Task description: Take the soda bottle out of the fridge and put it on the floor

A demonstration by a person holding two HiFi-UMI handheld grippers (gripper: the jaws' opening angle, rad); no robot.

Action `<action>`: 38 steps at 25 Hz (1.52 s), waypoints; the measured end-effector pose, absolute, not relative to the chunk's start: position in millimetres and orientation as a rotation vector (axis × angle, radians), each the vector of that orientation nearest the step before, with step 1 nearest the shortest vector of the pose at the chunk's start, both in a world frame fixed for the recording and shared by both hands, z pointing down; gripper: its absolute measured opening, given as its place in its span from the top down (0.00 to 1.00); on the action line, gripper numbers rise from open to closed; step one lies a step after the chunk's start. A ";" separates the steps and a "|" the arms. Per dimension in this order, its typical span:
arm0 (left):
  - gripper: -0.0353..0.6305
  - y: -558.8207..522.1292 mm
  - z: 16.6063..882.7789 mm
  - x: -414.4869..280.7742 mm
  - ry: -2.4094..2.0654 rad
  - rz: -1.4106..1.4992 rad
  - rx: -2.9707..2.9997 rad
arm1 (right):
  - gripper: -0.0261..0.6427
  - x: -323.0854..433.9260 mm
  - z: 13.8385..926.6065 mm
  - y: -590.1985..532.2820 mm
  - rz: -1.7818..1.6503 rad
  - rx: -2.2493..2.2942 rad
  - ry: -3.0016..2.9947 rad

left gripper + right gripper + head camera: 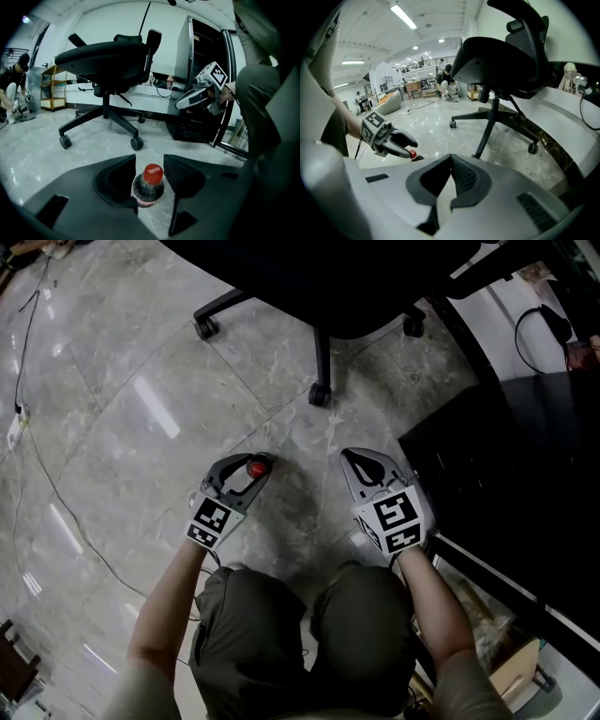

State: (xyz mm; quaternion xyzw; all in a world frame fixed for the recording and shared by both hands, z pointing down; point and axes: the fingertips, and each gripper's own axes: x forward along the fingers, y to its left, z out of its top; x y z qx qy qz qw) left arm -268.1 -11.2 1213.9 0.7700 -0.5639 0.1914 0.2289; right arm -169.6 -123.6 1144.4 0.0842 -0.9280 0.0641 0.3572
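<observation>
Head camera looks steeply down on the floor point(112, 427); cameras on left gripper point(251, 470) and right gripper point(354, 459) look low along their jaws, all sharing the office chair point(110, 61)

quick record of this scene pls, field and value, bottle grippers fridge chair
soda bottle: upright on the floor, red cap on
left gripper: open, one jaw on each side of the bottle
right gripper: jaws together, nothing between them
fridge: black, door open
office chair: on the floor beyond the bottle
</observation>
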 end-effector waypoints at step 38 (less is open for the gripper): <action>0.94 -7.8 626.3 -301.7 -1.765 0.413 2.058 | 0.97 -183.9 581.6 -106.1 0.219 0.223 -2.552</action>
